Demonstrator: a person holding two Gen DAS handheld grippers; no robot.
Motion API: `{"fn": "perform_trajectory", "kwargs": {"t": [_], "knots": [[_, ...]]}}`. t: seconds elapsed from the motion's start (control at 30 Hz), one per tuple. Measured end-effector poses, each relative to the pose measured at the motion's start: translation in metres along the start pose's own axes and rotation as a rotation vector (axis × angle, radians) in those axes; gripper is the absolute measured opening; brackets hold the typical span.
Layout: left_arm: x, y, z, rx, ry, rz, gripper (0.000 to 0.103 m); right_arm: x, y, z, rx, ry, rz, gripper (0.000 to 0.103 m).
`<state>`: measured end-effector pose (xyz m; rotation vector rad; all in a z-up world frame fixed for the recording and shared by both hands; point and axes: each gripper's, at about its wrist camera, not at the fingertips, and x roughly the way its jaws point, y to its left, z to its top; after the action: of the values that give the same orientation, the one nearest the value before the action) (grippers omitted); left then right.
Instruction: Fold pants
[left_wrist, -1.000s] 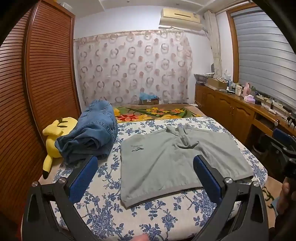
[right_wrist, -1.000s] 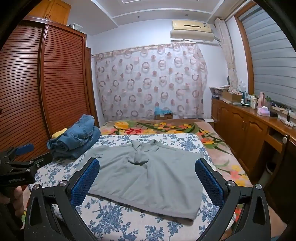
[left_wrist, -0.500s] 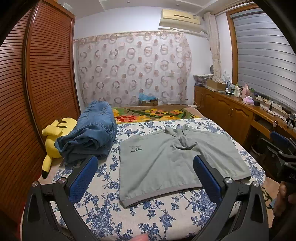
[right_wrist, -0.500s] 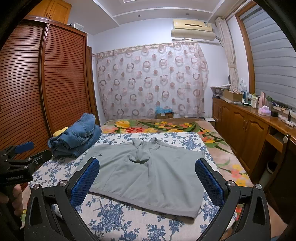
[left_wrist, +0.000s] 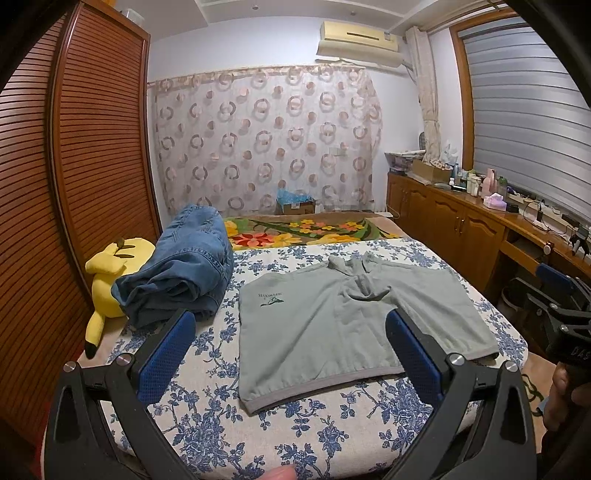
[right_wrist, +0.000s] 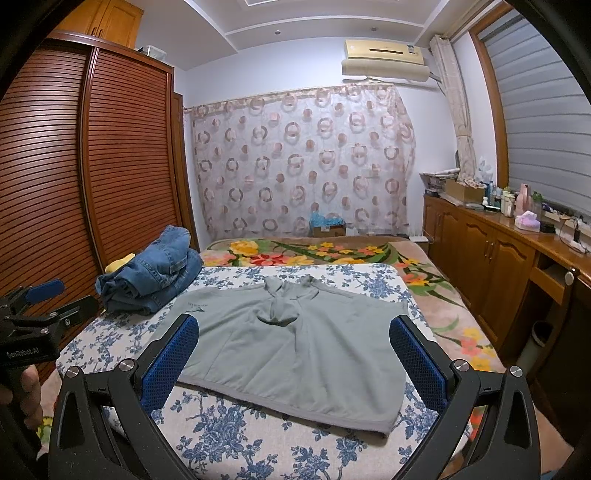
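Here: grey shorts (left_wrist: 347, 325) flat on the floral bed (left_wrist: 207, 417).
Left gripper (left_wrist: 290, 354) and right gripper (right_wrist: 293, 356) hover near, fingers apart, holding nothing; jeans (left_wrist: 184, 269), apparently folded, lie beside.

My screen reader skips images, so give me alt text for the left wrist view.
Grey shorts lie spread flat on a bed with a blue floral sheet, waistband nearest the camera. The open left gripper hovers before them, holding nothing. Folded jeans and a yellow plush toy sit to the left.
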<state>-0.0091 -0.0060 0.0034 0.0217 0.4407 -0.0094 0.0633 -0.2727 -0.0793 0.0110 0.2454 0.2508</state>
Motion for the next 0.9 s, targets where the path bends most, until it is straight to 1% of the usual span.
{"fn": "perform_trajectory", "kwargs": {"t": [0.9], "knots": [[-0.0003,0.0012,0.0003,0.001,-0.003,0.001,0.103,-0.0009,-0.0009,0.0015,0.005,0.003,-0.003,0.103]]}}
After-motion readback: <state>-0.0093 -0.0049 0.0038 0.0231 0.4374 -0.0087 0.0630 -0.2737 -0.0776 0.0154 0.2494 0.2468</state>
